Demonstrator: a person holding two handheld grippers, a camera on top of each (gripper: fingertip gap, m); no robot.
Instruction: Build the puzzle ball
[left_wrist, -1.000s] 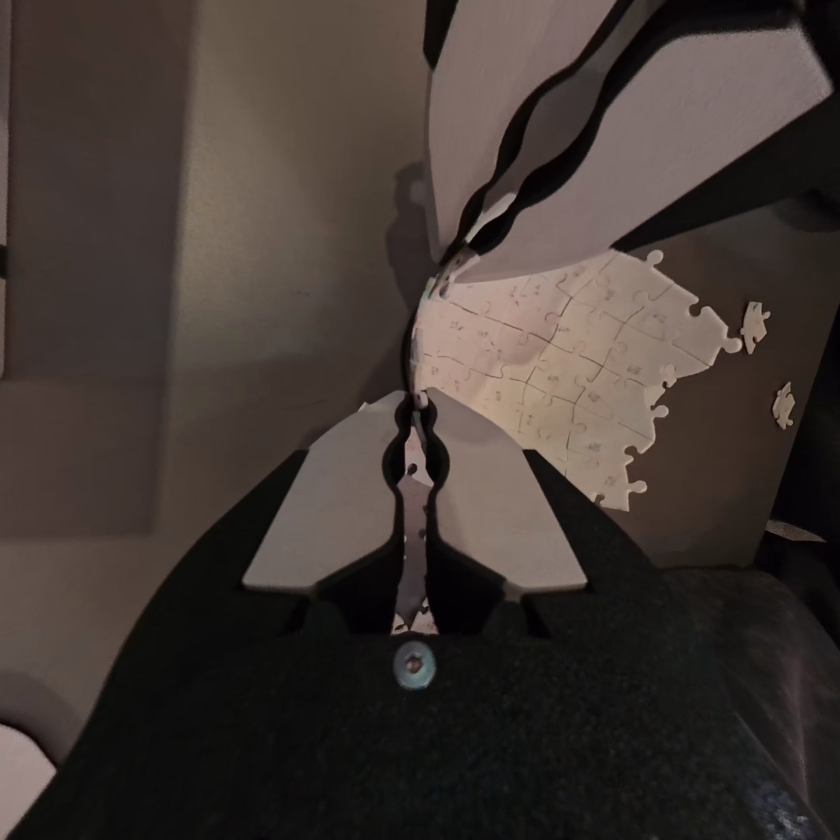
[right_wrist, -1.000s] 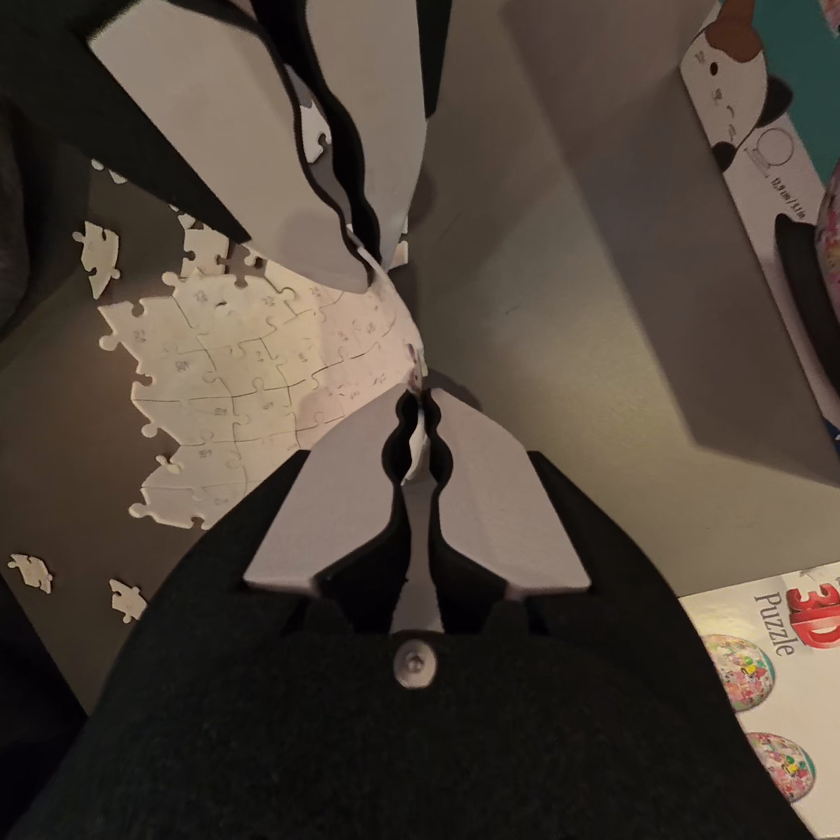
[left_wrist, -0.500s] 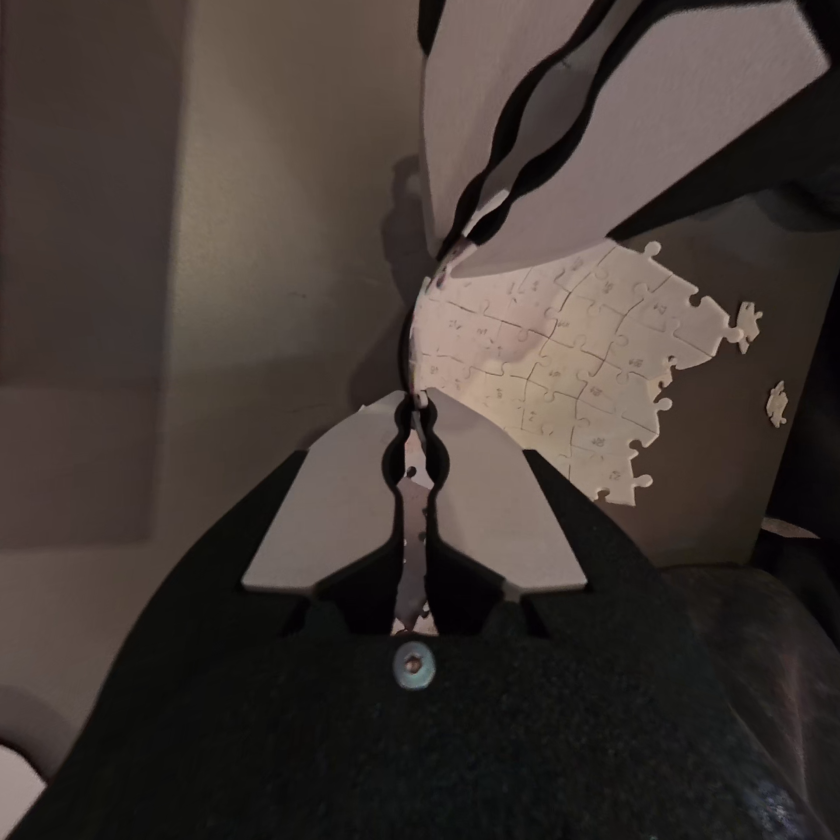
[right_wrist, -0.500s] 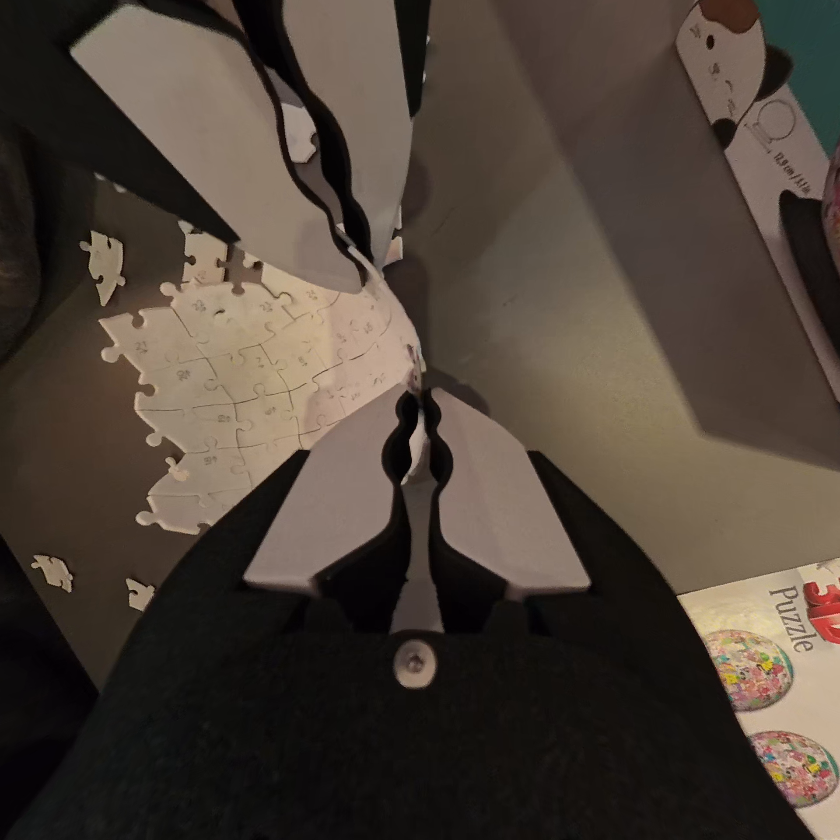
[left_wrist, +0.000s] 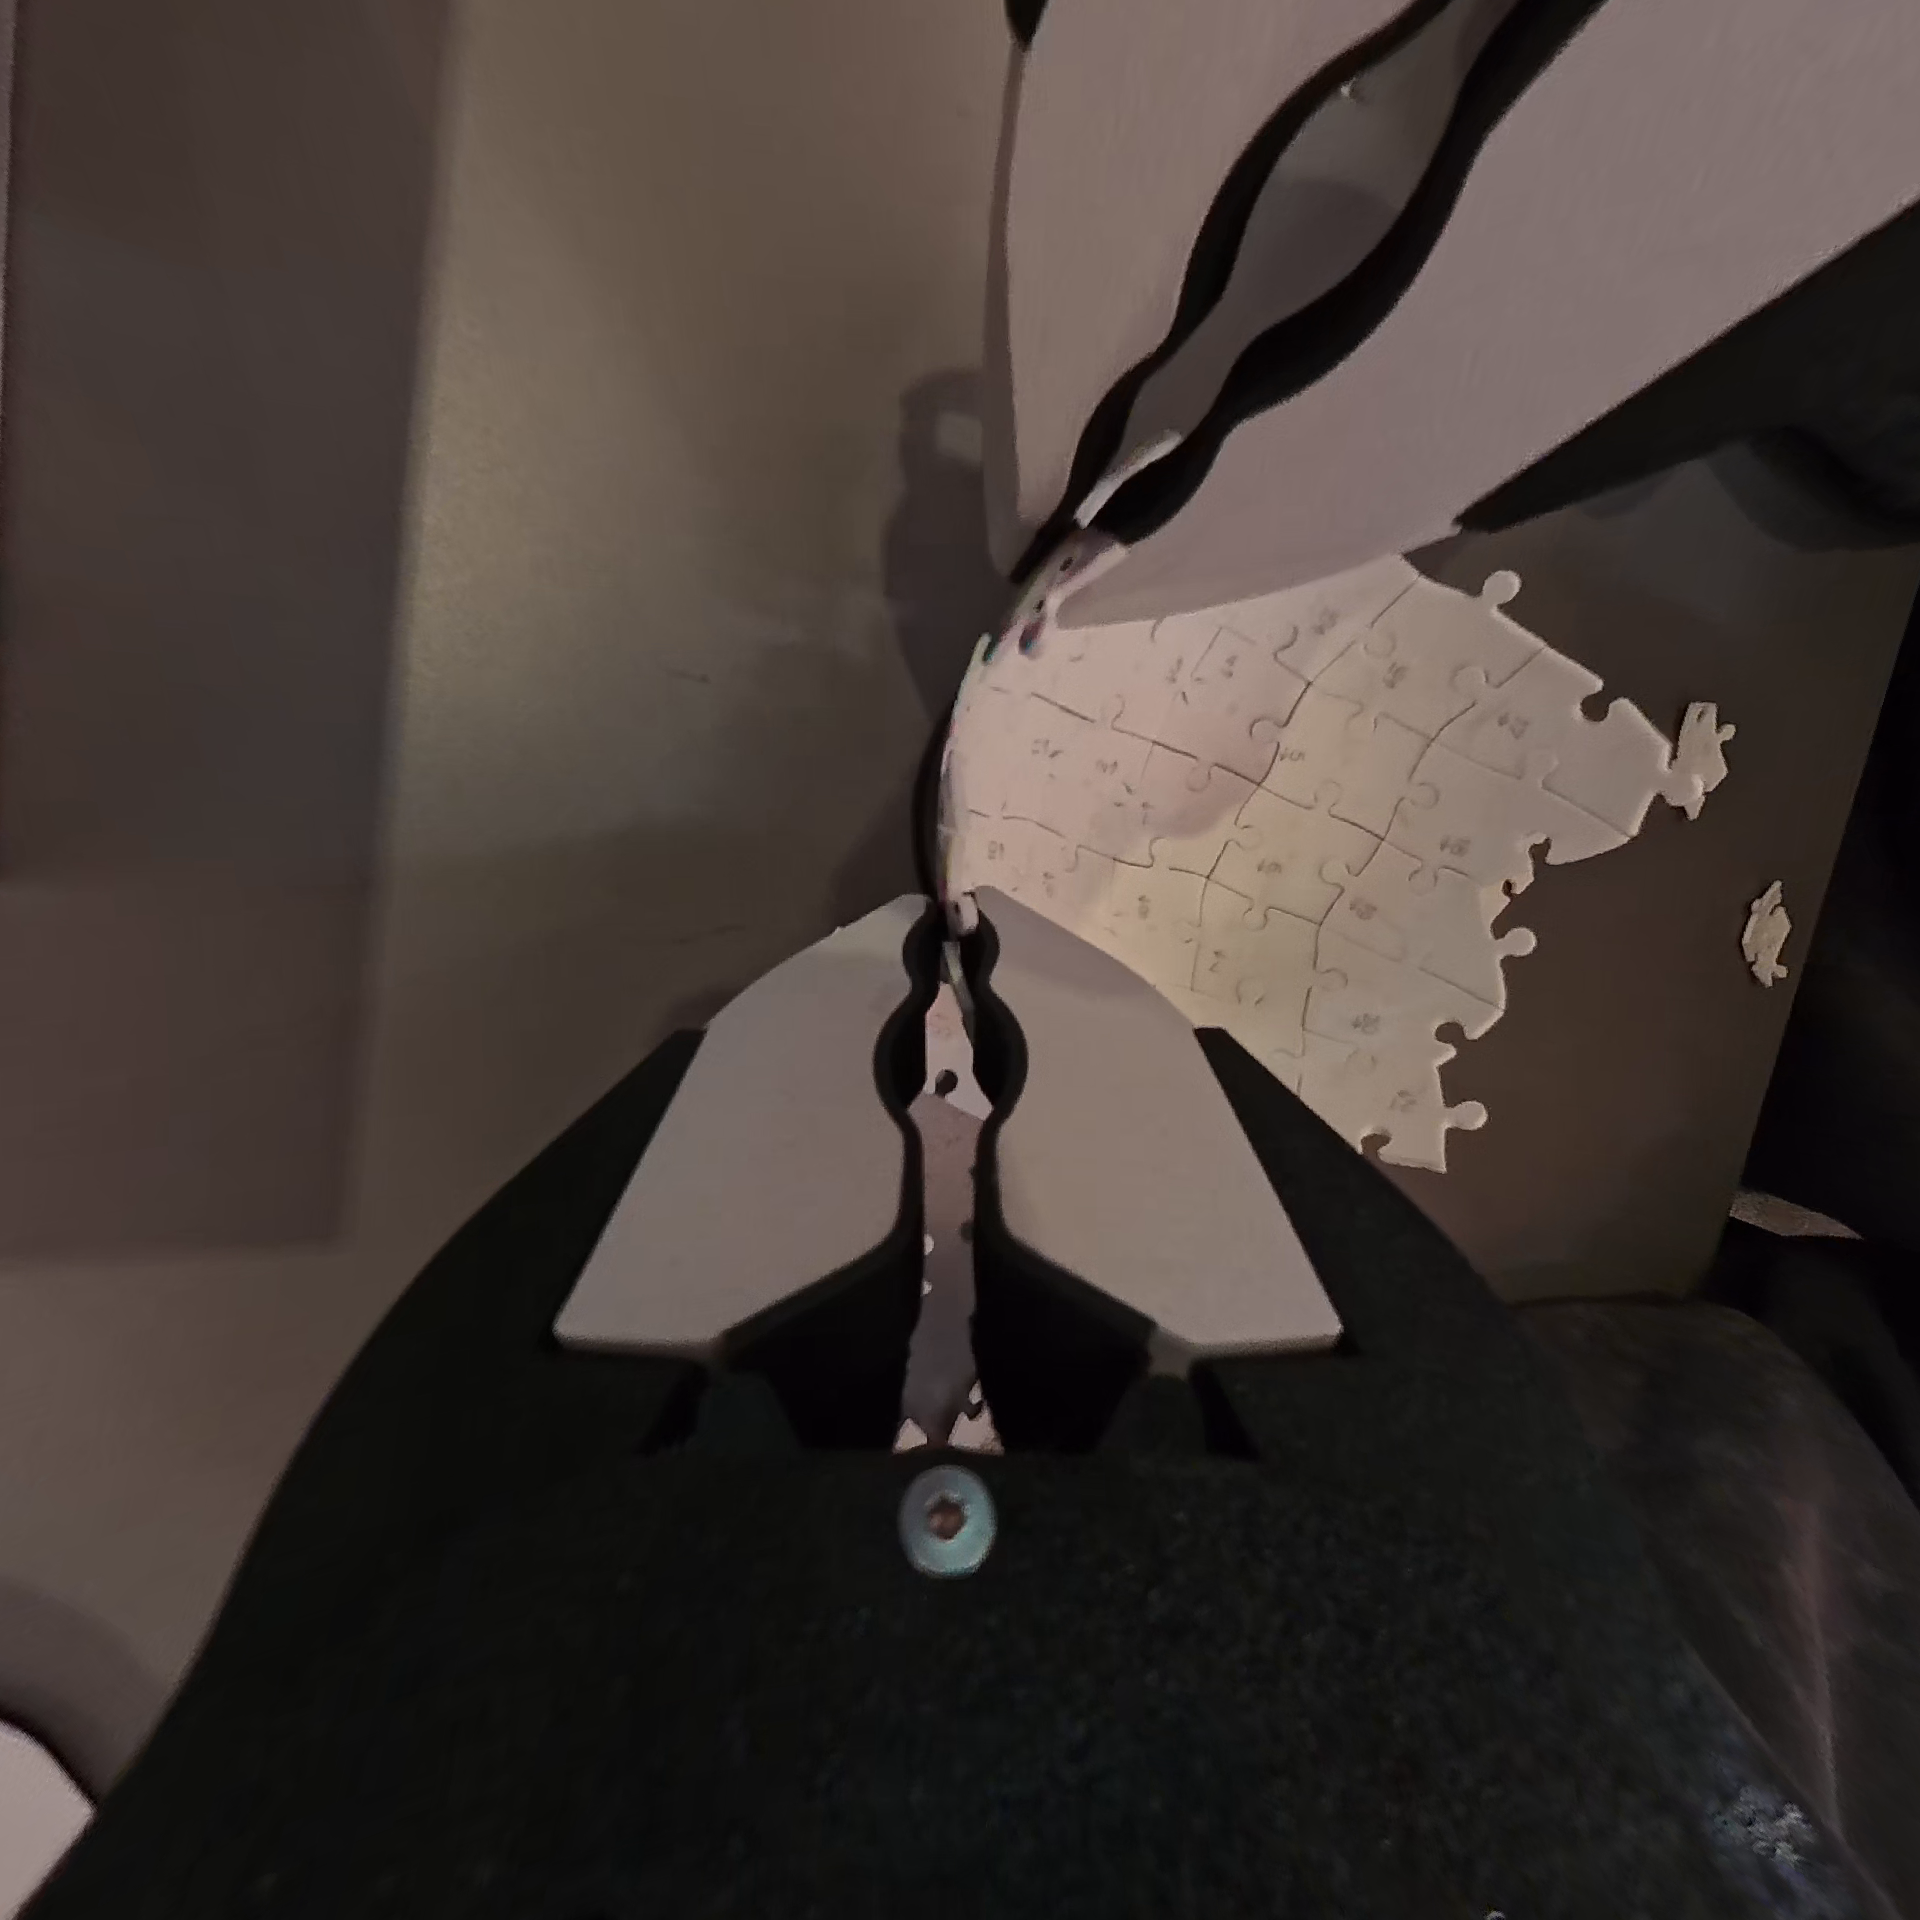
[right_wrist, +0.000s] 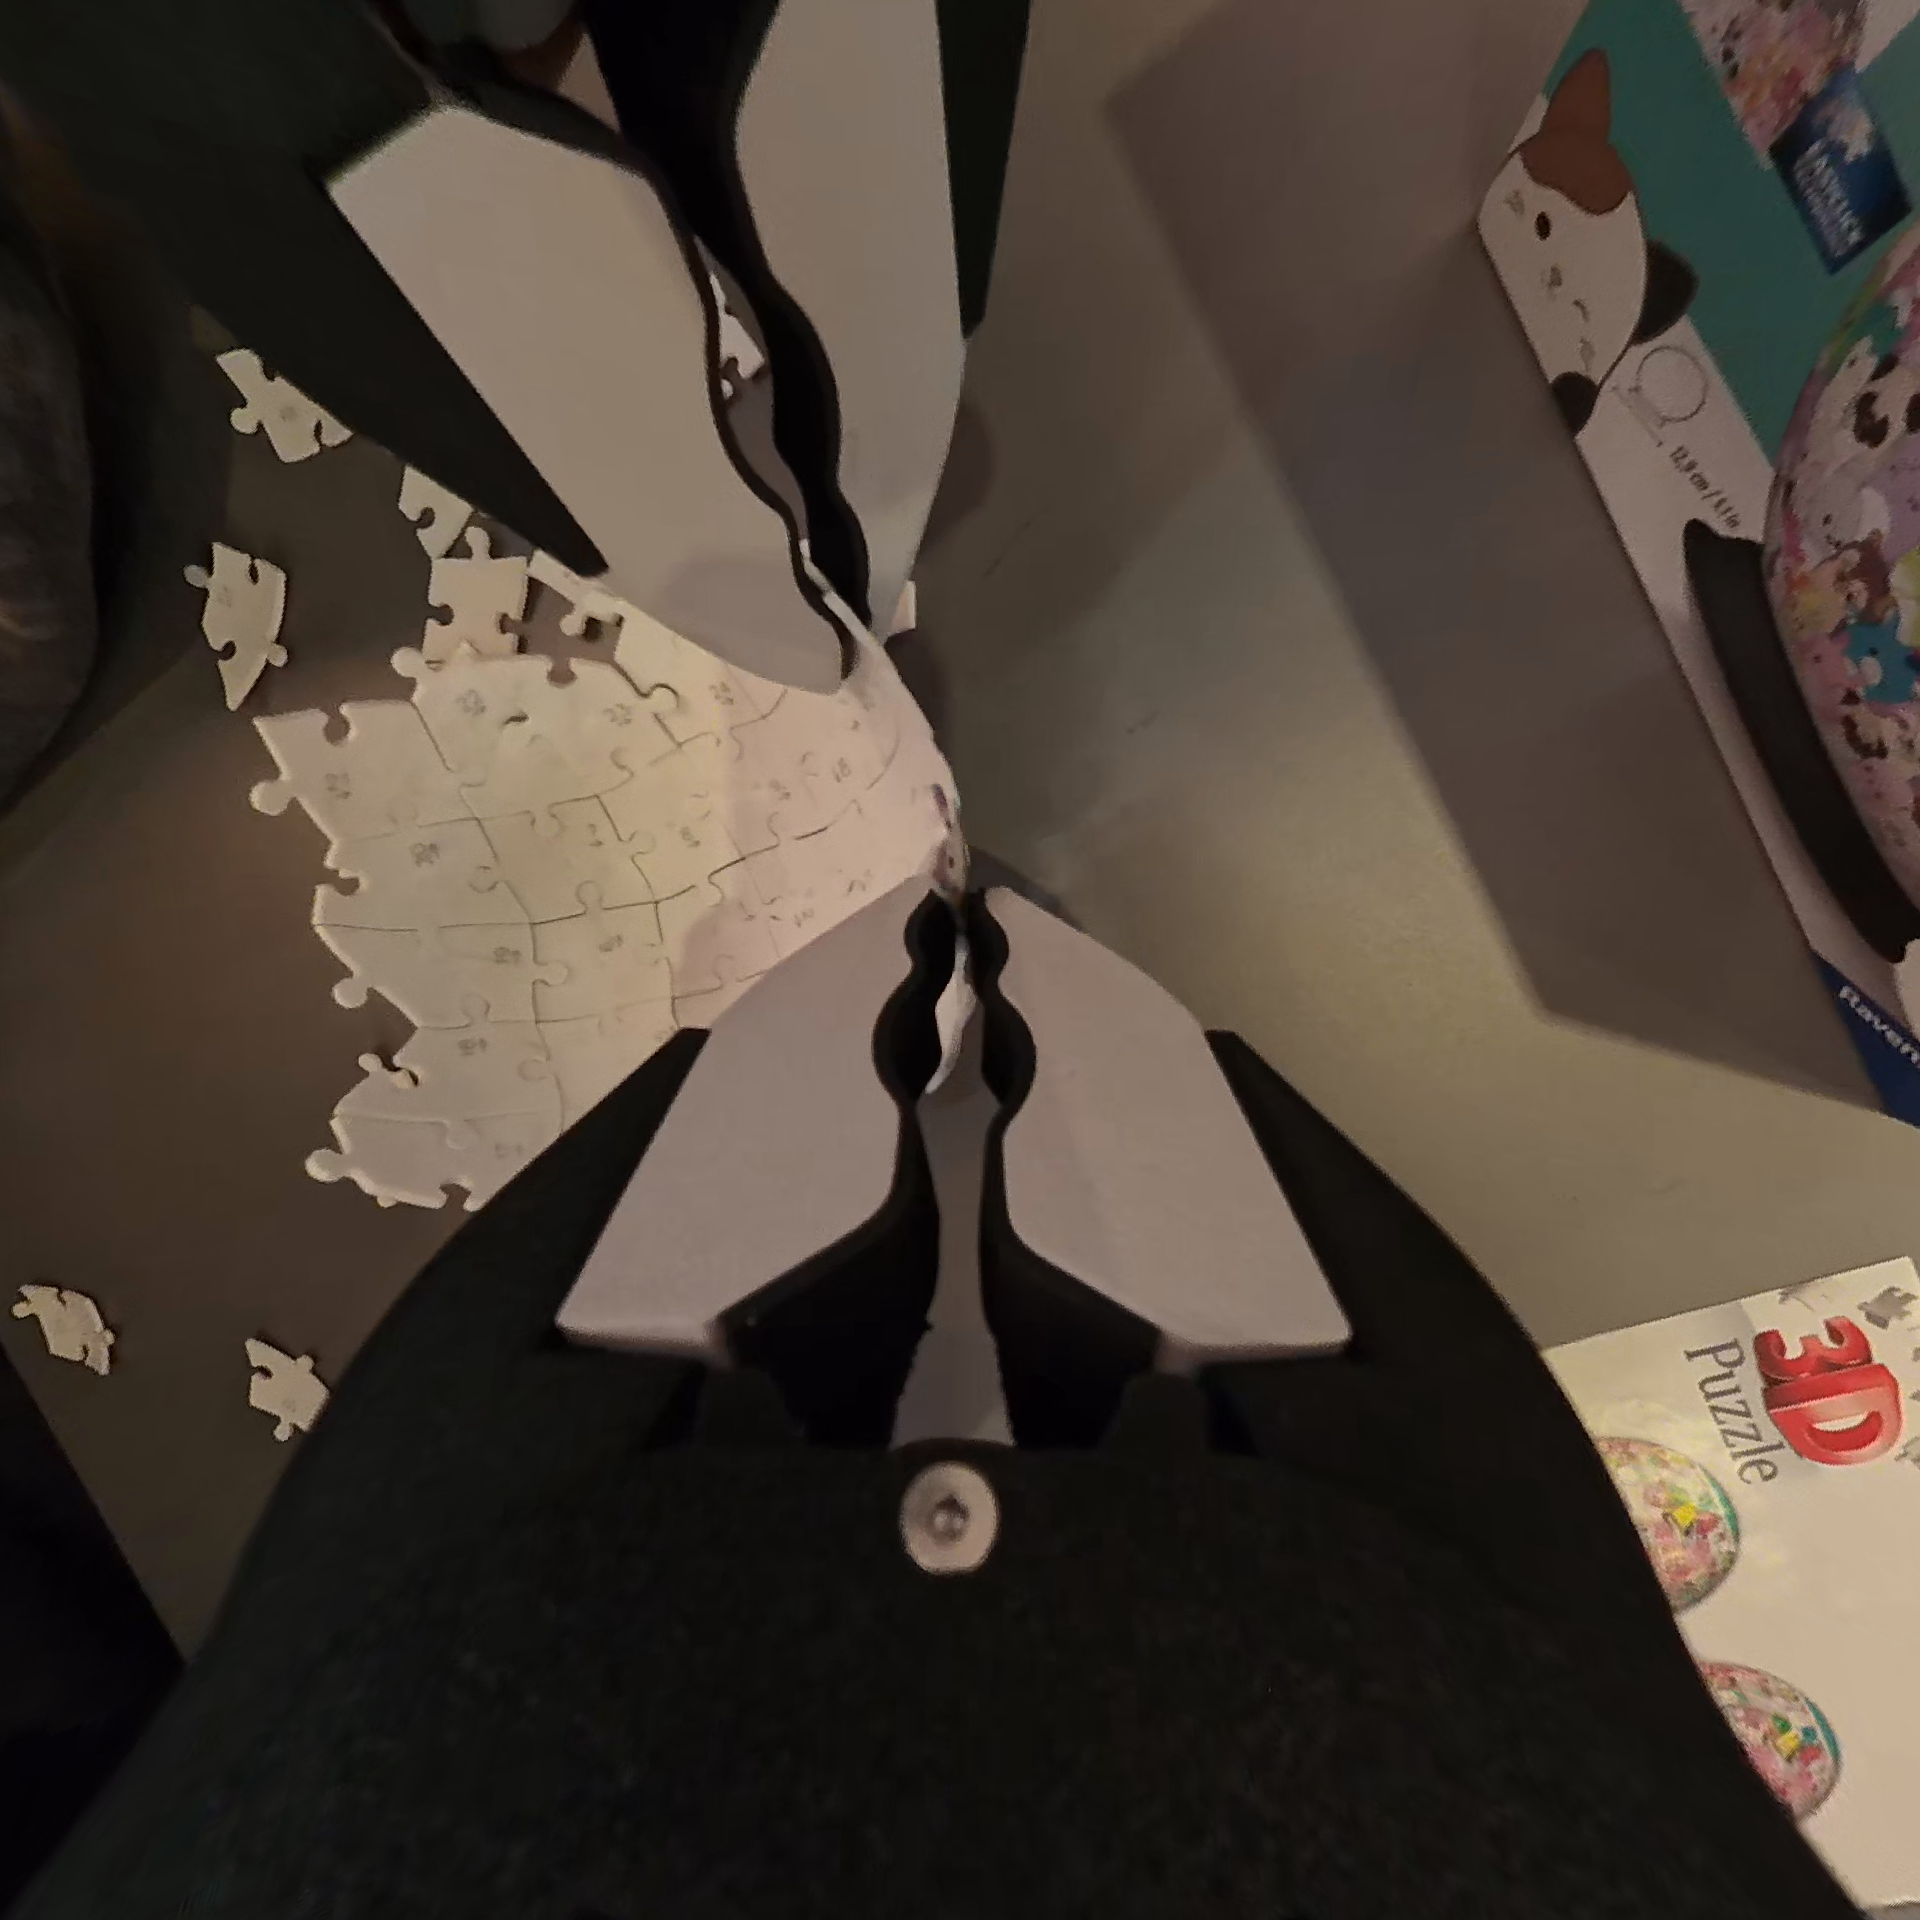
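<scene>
A partly built puzzle ball is a curved shell of joined white pieces (left_wrist: 1299, 831), seen from its pale numbered inner side; it also shows in the right wrist view (right_wrist: 540, 862). My left gripper (left_wrist: 951, 920) is shut on the shell's near edge. My right gripper (right_wrist: 961, 904) is shut on the same rim a little further along. Each gripper shows from above in the other's view: the right one (left_wrist: 1049, 582) and the left one (right_wrist: 857, 623). The shell hangs between them above a dark mat (left_wrist: 1662, 1091).
Loose white pieces lie on the mat (right_wrist: 249, 613) (right_wrist: 68, 1325) (right_wrist: 281, 1382) (left_wrist: 1766, 930). A puzzle box (right_wrist: 1662, 520) with a ball picture stands at the right on the light table (right_wrist: 1299, 727). A printed leaflet (right_wrist: 1766, 1507) lies at the lower right.
Both grippers stay shut on the shell's rim. The shell and grippers have shifted slightly over the mat, and the puzzle box looks closer in the right wrist view.
</scene>
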